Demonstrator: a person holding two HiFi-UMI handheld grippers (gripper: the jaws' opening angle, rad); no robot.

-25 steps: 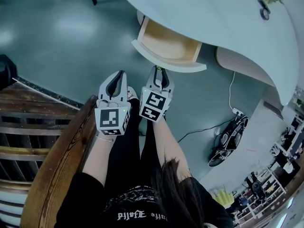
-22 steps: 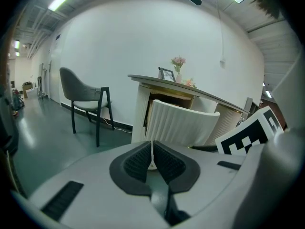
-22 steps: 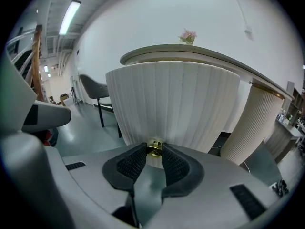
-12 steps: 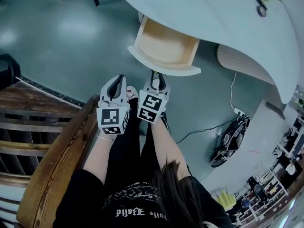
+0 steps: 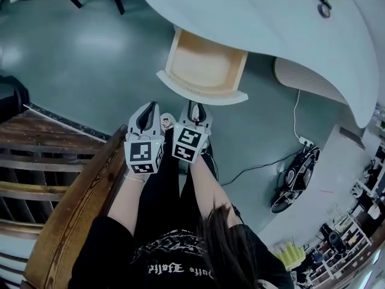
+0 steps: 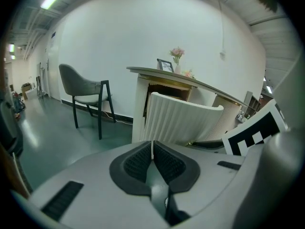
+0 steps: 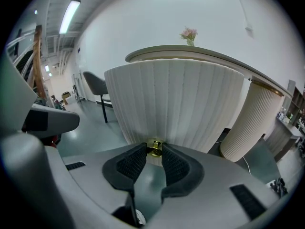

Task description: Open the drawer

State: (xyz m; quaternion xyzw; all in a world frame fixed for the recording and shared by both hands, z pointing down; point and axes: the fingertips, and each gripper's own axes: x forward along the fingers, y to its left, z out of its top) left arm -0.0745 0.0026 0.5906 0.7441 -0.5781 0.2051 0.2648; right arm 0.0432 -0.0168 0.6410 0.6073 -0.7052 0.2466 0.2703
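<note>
One drawer is standing pulled out from under the curved pale bench, at 12 o'clock from the two grippers in the head view. It is the only container showing, and its light wooden bottom is lying in plain sight between its side walls. Its ribbed white front is carrying one small gold knob.

The right gripper is grasping that knob, with its two black pads pressing on it from either side. The left gripper is sitting just beside it at 9 o'clock, well short of the drawer front, and its jaws are clenched together on nothing.

On the bench, the left gripper view is showing one small picture frame and, at 3 o'clock from it, one vase of pink flowers. One grey chair with dark legs is standing on the green floor at 9 o'clock from the bench. In the head view one white cable is running down to one power strip on the floor, at 4 o'clock from the drawer.
</note>
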